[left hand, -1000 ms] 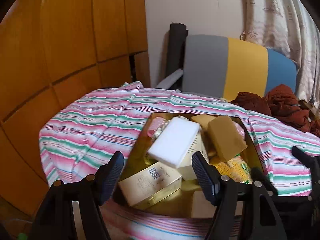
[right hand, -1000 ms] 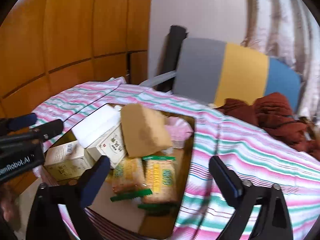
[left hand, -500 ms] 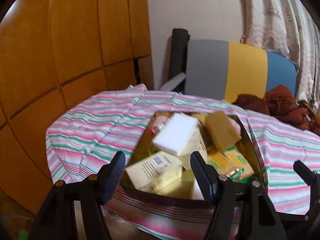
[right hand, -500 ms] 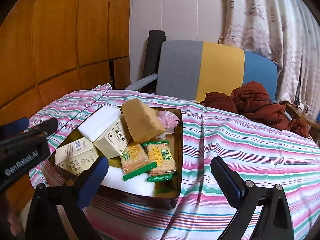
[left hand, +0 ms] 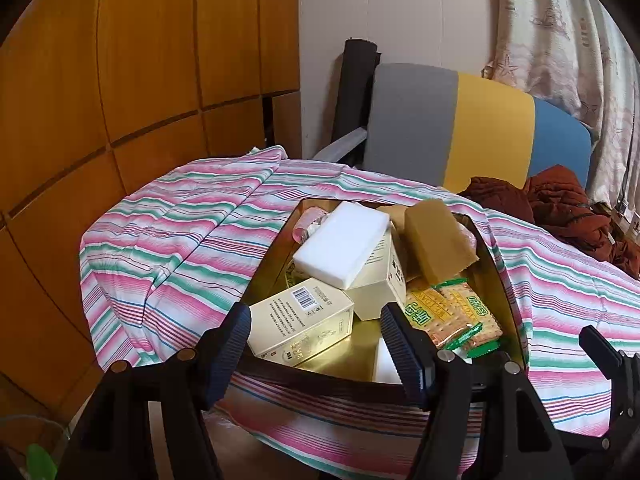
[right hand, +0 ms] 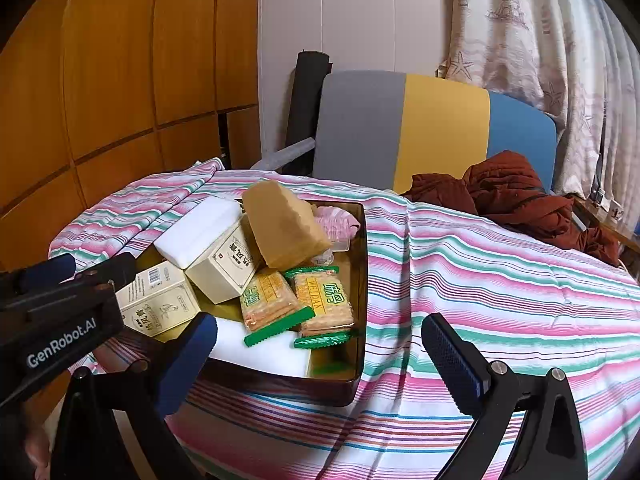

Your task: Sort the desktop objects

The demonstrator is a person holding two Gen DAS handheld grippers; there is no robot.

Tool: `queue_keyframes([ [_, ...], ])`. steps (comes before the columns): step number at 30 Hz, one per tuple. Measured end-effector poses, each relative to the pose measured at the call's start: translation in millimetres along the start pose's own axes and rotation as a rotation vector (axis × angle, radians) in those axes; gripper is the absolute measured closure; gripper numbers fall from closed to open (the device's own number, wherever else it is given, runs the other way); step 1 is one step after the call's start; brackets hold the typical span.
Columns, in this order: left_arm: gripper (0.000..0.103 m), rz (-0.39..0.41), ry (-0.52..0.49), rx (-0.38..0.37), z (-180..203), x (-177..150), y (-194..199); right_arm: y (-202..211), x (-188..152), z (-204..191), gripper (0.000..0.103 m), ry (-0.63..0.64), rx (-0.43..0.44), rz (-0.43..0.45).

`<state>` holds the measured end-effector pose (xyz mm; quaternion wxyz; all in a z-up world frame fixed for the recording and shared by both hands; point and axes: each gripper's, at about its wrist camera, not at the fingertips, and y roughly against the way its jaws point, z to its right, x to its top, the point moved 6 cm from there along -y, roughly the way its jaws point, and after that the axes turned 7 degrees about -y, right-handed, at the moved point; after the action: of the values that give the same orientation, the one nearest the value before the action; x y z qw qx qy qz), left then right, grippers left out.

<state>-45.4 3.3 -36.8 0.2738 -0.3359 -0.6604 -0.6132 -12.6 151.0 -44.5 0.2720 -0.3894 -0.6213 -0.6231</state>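
Note:
A dark tray (left hand: 320,376) with a gold inside sits on a striped cloth. In it lie a white foam block (left hand: 342,248), a barcoded cream box (left hand: 304,324), a second cream box (left hand: 380,280), a tan block (left hand: 436,240) and two cracker packets (left hand: 452,316). My left gripper (left hand: 316,340) hovers open just short of the tray's near rim, with nothing between its pads. In the right wrist view the same tray (right hand: 280,384) lies ahead and left. There my right gripper (right hand: 324,352) is wide open over its near right corner and holds nothing. The cracker packets (right hand: 296,300) lie nearest to it.
The pink, green and white striped cloth (right hand: 480,280) covers a round table with bare room right of the tray. A grey, yellow and blue chair back (right hand: 420,128) stands behind, with a rust-brown garment (right hand: 512,196) beside it. Wooden panels (left hand: 120,80) close off the left.
Both grippers have drawn back from the tray, so it looks smaller and farther off. The left jaws have narrowed slightly. The objects in the tray have not moved.

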Motion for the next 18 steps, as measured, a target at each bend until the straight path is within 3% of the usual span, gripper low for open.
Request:
queue_keyframes([
  [9,0.034,-0.006,0.03,-0.032,-0.1,-1.8,1.5,3.7,-2.8,-6.8,0.0,0.029,0.001,0.011],
  [18,0.034,-0.002,0.016,0.002,-1.5,-2.5,5.8,1.0,-6.6,-9.8,0.0,0.036,0.009,0.0],
])
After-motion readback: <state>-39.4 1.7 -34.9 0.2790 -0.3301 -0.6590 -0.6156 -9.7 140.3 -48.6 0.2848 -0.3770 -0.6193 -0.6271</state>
